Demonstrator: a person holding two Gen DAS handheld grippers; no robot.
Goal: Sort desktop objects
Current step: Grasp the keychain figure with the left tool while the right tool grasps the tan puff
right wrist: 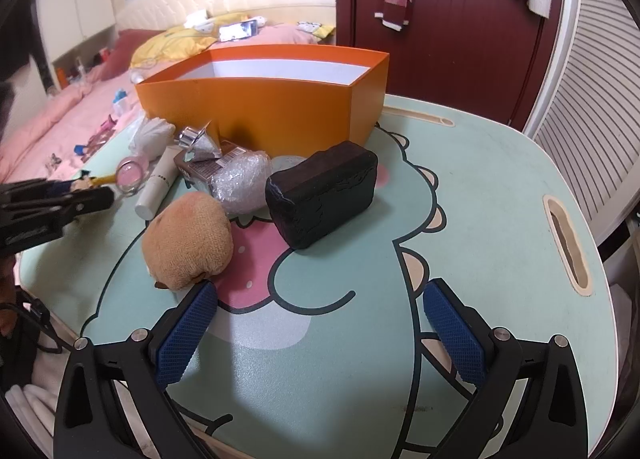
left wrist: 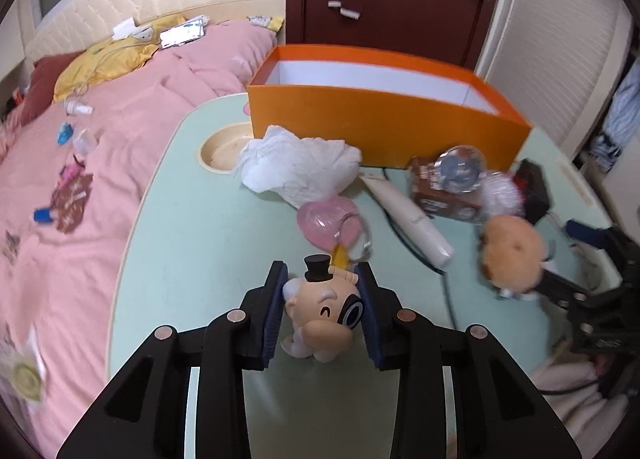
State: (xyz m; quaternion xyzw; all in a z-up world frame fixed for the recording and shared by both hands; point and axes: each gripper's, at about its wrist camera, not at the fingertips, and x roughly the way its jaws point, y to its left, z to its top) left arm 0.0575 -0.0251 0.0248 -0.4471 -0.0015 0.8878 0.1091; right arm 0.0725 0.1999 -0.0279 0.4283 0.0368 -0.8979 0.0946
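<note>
My left gripper [left wrist: 322, 299] is shut on a small toy figure [left wrist: 320, 317] with a black top hat, held just above the green table [left wrist: 180, 259]. The open orange box [left wrist: 384, 123] stands at the table's far side; it also shows in the right wrist view [right wrist: 264, 107]. My right gripper [right wrist: 320, 311] is open and empty, low over the table, with a tan plush toy [right wrist: 188, 241] just beyond its left finger and a black block [right wrist: 324, 197] ahead. The left gripper shows at the left edge of the right wrist view [right wrist: 60, 199].
Between the grippers and the box lie crumpled white tissue [left wrist: 296, 167], a pink heart case [left wrist: 324, 219], a white tube [left wrist: 412, 219], a brown carton [left wrist: 444, 195] with a glass ball and bubble wrap [right wrist: 240, 179]. A pink bed [left wrist: 80, 179] borders the table's left side.
</note>
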